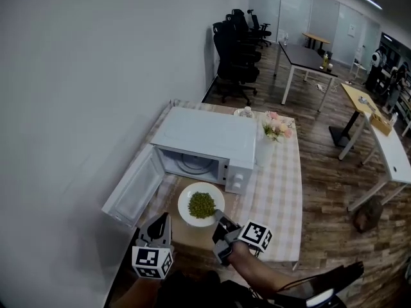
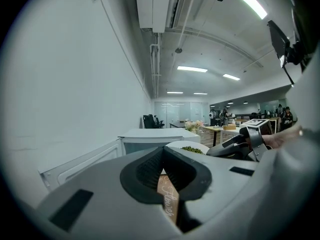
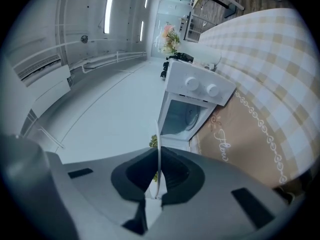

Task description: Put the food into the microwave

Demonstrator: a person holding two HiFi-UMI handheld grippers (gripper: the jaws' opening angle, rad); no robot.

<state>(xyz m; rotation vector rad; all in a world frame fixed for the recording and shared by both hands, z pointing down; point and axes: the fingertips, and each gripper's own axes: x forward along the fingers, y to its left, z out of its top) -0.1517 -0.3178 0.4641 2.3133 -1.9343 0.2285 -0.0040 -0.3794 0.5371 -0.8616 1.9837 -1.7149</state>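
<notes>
Marker cubes on both tools fill the bottom of the head view. The right claw (image 1: 219, 216) sits at the end of a forearm (image 1: 270, 276) that comes in from the lower edge and points toward the desk's far edge. It is roughly level and rolled onto its side, so the right gripper view shows the desk (image 1: 282, 191) standing upright on the right. Its jaws are clenched on the near rim of a white plate (image 1: 186, 197), which shows between them as a thin edge-on line (image 3: 158, 134).

The left claw (image 1: 164, 218) stands upright and close to level, just beside the plate's left rim. Its jaws are pressed together with nothing in them (image 2: 163, 147).

The plate is round and lies flat, face up, with a heap of green food (image 1: 201, 205) in its middle. It is over a brown mat (image 1: 190, 237) near the desk's near edge. Whether it rests on the mat or hangs just above it cannot be told.

Just beyond the plate is the white microwave (image 1: 205, 136). Its cavity faces the near edge, with its long side running across the desk. Its door (image 1: 133, 186) is swung wide out past the desk's left edge. A vase of flowers (image 1: 276, 128) stands to the microwave's right.
</notes>
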